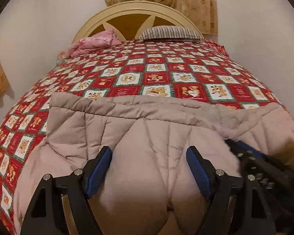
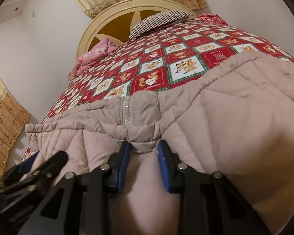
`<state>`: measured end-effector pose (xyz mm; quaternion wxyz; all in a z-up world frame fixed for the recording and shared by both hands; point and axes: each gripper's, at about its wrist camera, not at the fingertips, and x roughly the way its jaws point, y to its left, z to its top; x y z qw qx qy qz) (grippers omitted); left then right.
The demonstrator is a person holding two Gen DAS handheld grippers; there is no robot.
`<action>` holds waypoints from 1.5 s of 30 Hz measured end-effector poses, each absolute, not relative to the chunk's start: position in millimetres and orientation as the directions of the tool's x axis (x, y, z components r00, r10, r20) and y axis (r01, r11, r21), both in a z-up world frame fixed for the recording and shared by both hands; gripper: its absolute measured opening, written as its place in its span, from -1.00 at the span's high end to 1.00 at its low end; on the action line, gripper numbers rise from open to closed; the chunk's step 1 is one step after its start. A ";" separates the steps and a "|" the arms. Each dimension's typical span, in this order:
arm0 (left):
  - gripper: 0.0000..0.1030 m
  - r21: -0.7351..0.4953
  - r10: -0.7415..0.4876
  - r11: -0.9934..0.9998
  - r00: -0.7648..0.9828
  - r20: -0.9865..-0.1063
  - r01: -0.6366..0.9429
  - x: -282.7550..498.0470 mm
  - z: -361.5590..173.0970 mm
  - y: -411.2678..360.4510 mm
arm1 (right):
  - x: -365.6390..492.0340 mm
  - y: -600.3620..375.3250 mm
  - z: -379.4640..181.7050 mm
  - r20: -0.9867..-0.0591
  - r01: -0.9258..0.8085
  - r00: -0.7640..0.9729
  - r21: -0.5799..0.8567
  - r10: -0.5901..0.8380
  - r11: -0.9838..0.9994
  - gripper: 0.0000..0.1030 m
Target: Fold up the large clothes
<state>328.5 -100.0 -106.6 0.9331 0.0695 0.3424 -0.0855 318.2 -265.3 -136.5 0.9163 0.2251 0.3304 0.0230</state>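
Beige quilted puffer coat (image 1: 139, 129) on bed near edge. Left gripper (image 1: 149, 156) wide, empty, above coat. Right gripper (image 2: 144, 149) narrow, straddling coat ridge; pinch looks incomplete. Should bite full fold before lifting.

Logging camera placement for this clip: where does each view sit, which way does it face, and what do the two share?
Left wrist: on the left gripper, looking down over the beige quilted puffer coat towards the cream arched headboard; its open blue-padded fingers show, the right gripper blurred at right.
Right wrist: on the right gripper, same direction, closer to the coat; its fingers straddle a fold.
Shared: coat, red teddy-bear patchwork bedspread, striped pillow, pink bundle.
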 end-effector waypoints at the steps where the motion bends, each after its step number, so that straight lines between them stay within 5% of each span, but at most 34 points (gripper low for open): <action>1: -0.56 0.083 -0.102 0.976 0.759 -0.643 0.202 327.3 -110.8 -100.3 | 318.5 -265.1 -135.7 -0.594 0.106 0.782 0.429 0.191 0.897 0.39; 7: -0.61 0.078 -0.100 0.978 0.756 -0.647 0.196 332.4 -123.8 -96.7 | 297.0 -276.0 -109.0 -0.570 0.096 0.785 0.496 0.240 0.863 0.24; 14: -0.61 0.076 -0.101 0.978 0.753 -0.651 0.197 331.9 -126.0 -94.5 | 258.6 -318.6 -79.6 -0.637 0.262 0.754 0.069 -0.160 0.963 -0.07; 18: -0.61 0.088 -0.094 0.976 0.751 -0.653 0.199 332.0 -126.8 -97.4 | 260.5 -361.4 -124.2 -0.655 0.299 0.751 0.218 -0.088 0.929 -0.01; 31: -0.61 0.090 -0.123 0.969 0.764 -0.633 0.230 287.7 -82.6 -68.7 | 266.8 -352.0 -123.8 -0.688 0.329 0.710 0.135 -0.150 0.934 -0.05; 36: -0.61 0.079 -0.071 0.987 0.810 -0.582 0.142 243.8 -59.4 -13.4 | 228.0 -319.2 -82.1 -0.554 0.295 0.818 0.174 -0.154 0.939 -0.10; 40: -0.62 0.113 0.008 0.991 0.830 -0.557 0.067 216.3 -59.4 18.4 | 230.0 -262.1 -62.9 -0.526 0.169 0.849 0.174 -0.053 0.970 0.40; 45: -0.61 0.015 0.015 1.000 0.817 -0.576 -0.008 193.3 -67.8 55.8 | 260.1 -204.3 -81.3 -0.586 0.059 0.807 0.189 0.064 0.980 0.45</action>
